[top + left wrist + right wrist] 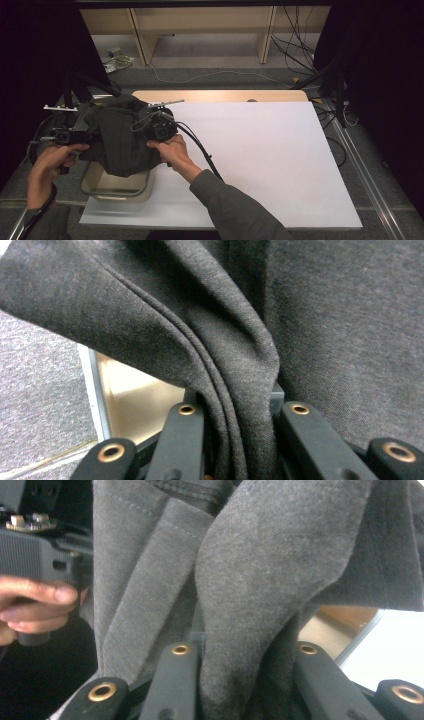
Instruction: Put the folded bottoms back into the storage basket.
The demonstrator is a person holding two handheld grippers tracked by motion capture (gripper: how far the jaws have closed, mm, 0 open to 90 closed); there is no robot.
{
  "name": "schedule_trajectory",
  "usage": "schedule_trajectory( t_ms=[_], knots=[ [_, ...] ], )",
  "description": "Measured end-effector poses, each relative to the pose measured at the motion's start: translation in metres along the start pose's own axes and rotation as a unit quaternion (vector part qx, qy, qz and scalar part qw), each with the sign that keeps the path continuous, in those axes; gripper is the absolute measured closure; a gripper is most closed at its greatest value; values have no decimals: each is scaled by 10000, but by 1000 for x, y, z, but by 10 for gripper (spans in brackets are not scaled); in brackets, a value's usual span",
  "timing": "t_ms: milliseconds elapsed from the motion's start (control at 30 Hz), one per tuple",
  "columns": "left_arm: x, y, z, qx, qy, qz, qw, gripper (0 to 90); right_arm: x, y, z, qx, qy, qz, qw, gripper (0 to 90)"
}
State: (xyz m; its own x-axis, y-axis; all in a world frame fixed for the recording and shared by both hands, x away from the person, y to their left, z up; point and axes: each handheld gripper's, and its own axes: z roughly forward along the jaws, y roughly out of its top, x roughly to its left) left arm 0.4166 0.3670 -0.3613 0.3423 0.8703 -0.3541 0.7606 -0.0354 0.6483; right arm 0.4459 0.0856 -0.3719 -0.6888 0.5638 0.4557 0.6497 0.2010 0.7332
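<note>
A dark grey garment (121, 140) hangs bunched between my two grippers, above a beige bin (118, 187) at the table's left front. My left gripper (67, 136) holds its left side; in the left gripper view a thick fold of the garment (240, 390) runs down between the two black jaws, which are shut on it. My right gripper (161, 127) holds the right side; in the right gripper view the garment (250, 605) is pinched between the jaws. The other hand (30, 605) and its gripper show at the left there.
The white table top (260, 155) stretches to the right of the bin. A wooden shelf unit (200, 30) and loose cables (295, 50) lie on the floor beyond the table. Dark stands flank both sides.
</note>
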Motion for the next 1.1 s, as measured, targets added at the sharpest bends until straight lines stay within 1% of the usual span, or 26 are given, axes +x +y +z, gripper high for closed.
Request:
schedule_trajectory(
  t_ms=[33,167,467,633,800,933,1100],
  knots=[
    [2,-1,1,23,26,-17,10000,784,1,-1,1,20,0,-13,10000,755],
    [5,-3,2,85,67,-40,9999,783,2,-4,6,98,3,-14,10000,755],
    [14,-8,10,277,155,-132,9994,781,2,-12,16,219,48,73,9997,753],
    [17,-10,12,333,248,-155,9990,780,3,-14,19,275,46,65,9996,753],
    [19,-12,17,412,363,-187,9983,777,5,-17,23,349,55,71,9993,749],
    [22,-14,22,465,386,-219,9979,775,5,-19,26,444,83,73,9990,745],
    [25,-16,26,521,423,-291,9973,774,5,-20,27,478,95,96,9988,742]
  ],
)
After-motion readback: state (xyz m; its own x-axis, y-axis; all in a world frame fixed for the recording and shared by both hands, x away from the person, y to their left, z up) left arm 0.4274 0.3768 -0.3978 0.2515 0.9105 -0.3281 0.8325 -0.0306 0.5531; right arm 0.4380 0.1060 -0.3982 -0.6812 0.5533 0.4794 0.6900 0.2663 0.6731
